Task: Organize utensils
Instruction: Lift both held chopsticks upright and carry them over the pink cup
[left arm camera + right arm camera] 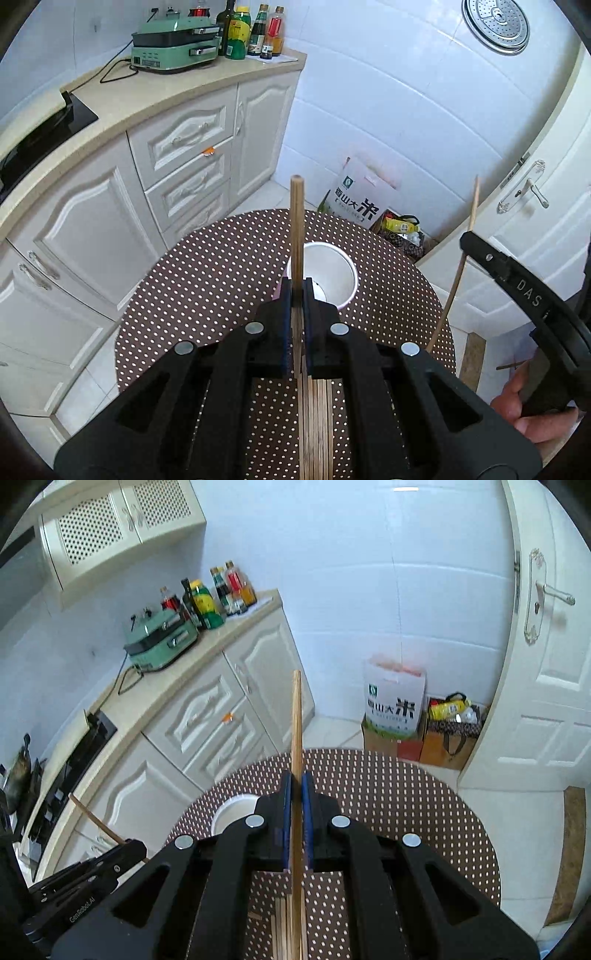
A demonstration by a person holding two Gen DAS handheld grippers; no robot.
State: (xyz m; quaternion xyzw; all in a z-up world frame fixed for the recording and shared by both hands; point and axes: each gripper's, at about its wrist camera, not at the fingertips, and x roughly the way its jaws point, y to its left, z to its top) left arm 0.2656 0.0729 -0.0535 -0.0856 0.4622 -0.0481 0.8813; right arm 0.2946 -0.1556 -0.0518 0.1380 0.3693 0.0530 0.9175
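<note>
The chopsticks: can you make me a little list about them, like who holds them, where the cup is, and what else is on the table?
left tool: shut on a chopstick, which sticks up past its tips
right tool: shut on another chopstick
cup: white, empty as far as seen, upright on the table
table: round, brown cloth with white dots
spare chopsticks: a row lying flat on the table under the tools
done so far: no chopstick in the cup yet

brown white-dotted tablecloth [221,266]; white cup [332,269]; tan chopsticks [296,221].
</note>
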